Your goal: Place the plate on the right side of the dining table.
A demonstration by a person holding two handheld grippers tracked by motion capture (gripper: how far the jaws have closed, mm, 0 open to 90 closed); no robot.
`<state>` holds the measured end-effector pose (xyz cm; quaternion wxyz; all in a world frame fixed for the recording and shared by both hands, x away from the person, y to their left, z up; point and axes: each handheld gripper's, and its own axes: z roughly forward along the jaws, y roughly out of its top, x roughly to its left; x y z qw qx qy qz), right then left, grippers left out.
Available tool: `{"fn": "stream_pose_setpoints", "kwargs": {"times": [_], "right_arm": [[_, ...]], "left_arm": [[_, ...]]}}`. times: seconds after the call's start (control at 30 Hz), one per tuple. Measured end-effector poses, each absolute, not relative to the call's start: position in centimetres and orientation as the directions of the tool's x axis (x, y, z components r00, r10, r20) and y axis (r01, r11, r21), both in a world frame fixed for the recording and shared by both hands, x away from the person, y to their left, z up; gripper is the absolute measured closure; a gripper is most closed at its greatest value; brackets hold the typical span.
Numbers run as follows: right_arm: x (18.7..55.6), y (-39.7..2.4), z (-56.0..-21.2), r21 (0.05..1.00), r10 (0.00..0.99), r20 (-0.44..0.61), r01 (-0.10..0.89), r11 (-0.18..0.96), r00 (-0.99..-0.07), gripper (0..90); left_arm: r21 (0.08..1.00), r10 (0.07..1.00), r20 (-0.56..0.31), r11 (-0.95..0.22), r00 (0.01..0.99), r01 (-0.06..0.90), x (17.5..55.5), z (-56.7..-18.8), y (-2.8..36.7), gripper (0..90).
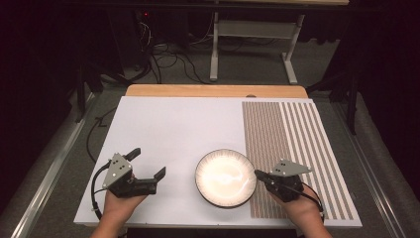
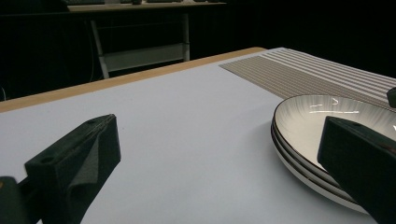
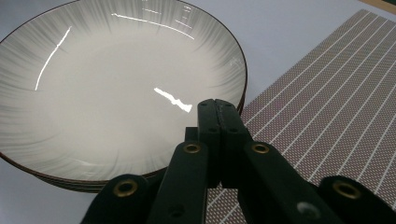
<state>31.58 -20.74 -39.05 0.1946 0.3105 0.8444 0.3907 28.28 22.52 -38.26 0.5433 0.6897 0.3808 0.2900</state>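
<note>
Nearest the person, two hands come in over the bench's front edge, each carrying a gripper. The right gripper (image 1: 258, 173) sits at the near right rim of the plate stack (image 1: 225, 177), and the right gripper view shows its jaws pressed together, tips meeting over the rim, with no clear sign of anything between them; whether they pinch the top plate's edge or are merely closed above it I cannot tell. Held this low and slanted toward the rim, it looks placed to catch or lift the top plate by its edge.

The left gripper (image 1: 147, 162) rests to the left of the plates, apart from them, jaws spread wide and empty. In the left gripper view its two fingers (image 2: 79, 163) frame bare surface, with the stack (image 2: 299, 135) just beyond the right one. It seems parked open so it can come in from the opposite side when needed.

The stack itself, about three shallow white plates with dark rims, lies on the white bench (image 1: 168, 129) toward the front, its right edge touching the striped placemat (image 1: 292, 148). The mat runs along the right side to the far edge, likely where a plate is meant to go.

Farther back, a wooden edge (image 1: 216, 90), then dark floor with cables (image 1: 163, 59) and a table frame (image 1: 252, 44).
</note>
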Motion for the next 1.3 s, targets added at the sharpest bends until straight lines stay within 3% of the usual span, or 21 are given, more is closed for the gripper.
{"fn": "stream_pose_setpoints", "kwargs": {"times": [0.63, 1.3], "right_arm": [[31.7, -20.4, -39.2, 0.741, 0.660, -0.151, 0.358, 0.569, -0.736, 90.0], [31.7, -19.7, -39.4, 0.730, 0.645, -0.154, 0.354, 0.585, -0.748, 90.0]], "left_arm": [[0.969, 0.844, -0.032, -0.106, 0.535, 0.224, 28.4, -38.4, 22.7, 0.2], [0.969, 0.840, -0.029, -0.108, 0.541, 0.220, 28.5, -38.3, 22.7, 0.2]]}}
